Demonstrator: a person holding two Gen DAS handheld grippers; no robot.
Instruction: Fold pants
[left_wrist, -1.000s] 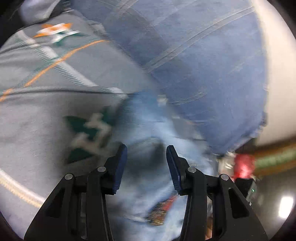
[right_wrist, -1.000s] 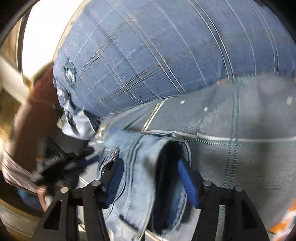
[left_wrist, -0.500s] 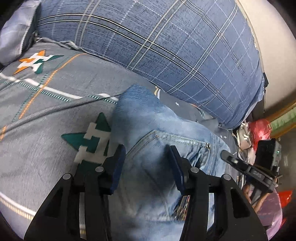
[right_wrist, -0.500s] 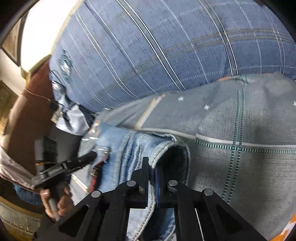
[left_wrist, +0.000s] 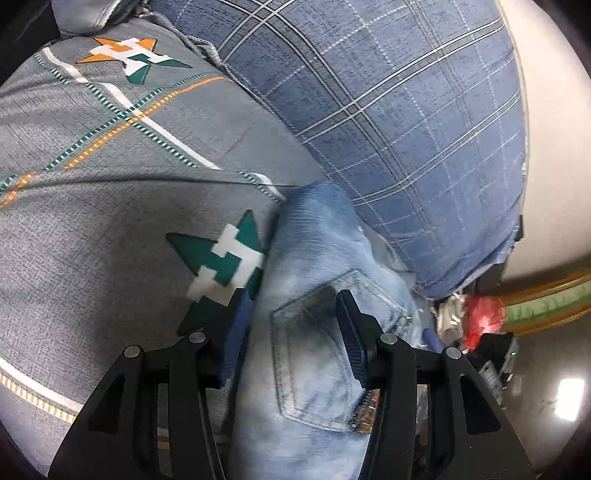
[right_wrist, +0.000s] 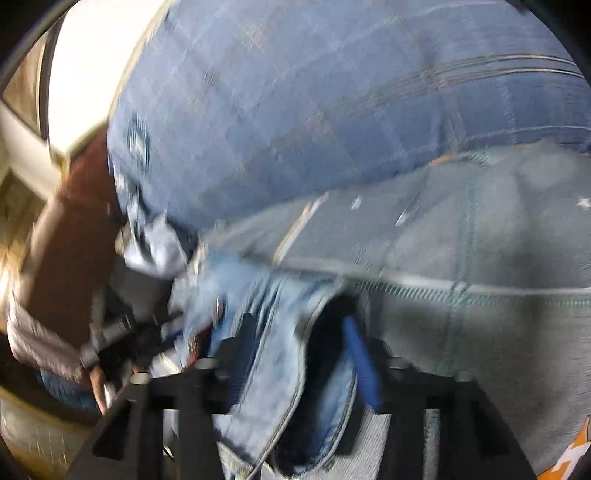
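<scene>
Light blue jeans (left_wrist: 314, 354) are seen bundled on the grey bedspread (left_wrist: 92, 229), just beside the blue plaid pillow (left_wrist: 406, 129). Left gripper (left_wrist: 291, 325): jaws have just been opening, back pocket between them, not pinched. Right gripper (right_wrist: 303, 354): just reopened, denim edge between, probably released; view blurred. Fold judged nearly done, only tidying left.

Blue plaid pillow (left_wrist: 399, 122) on grey star-print bedsheet (left_wrist: 92, 206), red bag (left_wrist: 484, 314) nearby
</scene>
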